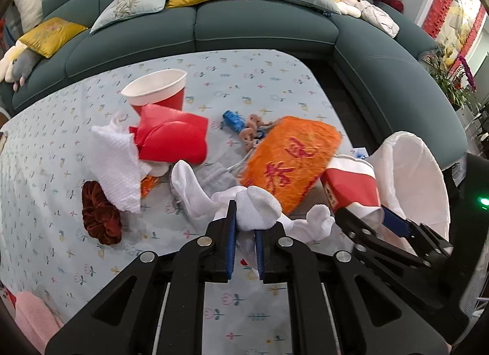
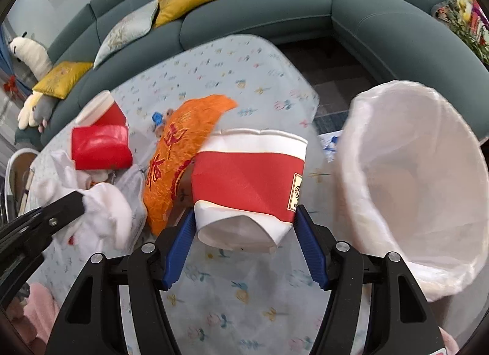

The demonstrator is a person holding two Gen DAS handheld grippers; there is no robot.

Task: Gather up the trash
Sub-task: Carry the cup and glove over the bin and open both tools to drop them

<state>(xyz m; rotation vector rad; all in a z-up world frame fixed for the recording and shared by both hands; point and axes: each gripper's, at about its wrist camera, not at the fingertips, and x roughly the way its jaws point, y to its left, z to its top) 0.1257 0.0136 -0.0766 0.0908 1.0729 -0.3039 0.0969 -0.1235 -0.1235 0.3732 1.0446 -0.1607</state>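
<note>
Sofa (image 1: 259, 27), teal, curves behind table (image 1: 45, 156) with floral cloth. White-lined bin (image 2: 412, 177) at table's right edge, mouth tilted toward camera. Orange packet (image 1: 290, 156) lies mid-table, red pouch (image 1: 174, 138) left of it, second red-white cup (image 1: 159, 89) behind pouch. Right gripper (image 2: 244, 220) clenched on crushed red-white paper cup (image 2: 247, 183), held above table just beside bin. Left gripper (image 1: 244, 226) clamped on white sock (image 1: 256, 211) near table front. Dark red scrunchie (image 1: 101, 217) at left.
</note>
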